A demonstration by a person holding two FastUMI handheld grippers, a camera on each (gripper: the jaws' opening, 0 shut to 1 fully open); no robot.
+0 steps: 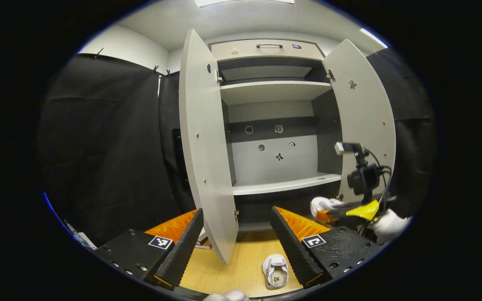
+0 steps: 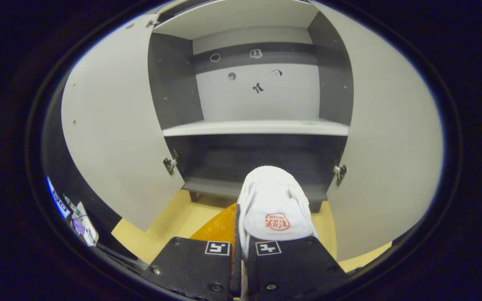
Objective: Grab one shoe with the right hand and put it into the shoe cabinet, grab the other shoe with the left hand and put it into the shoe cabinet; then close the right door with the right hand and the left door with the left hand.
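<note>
The grey shoe cabinet (image 1: 272,90) stands with both doors wide apart. On the wooden floor before it lies a white shoe (image 1: 275,271), sole down, just inside my left gripper's right finger. My left gripper (image 1: 237,211) is open above the floor with nothing between its fingers. At the right, my right gripper (image 1: 349,211) holds the other white shoe (image 1: 324,205) close to the cabinet's bottom compartment. In the right gripper view that shoe (image 2: 272,205) is clamped in my right gripper (image 2: 239,223), toe pointing at the dark bottom compartment (image 2: 257,165).
The left door (image 1: 205,146) swings out toward my left gripper, its lower edge between the fingers. The right door (image 2: 387,146) stands close on the right. A white-gloved hand (image 1: 391,223) holds the right gripper. Small items (image 2: 75,221) lie at the floor's left edge.
</note>
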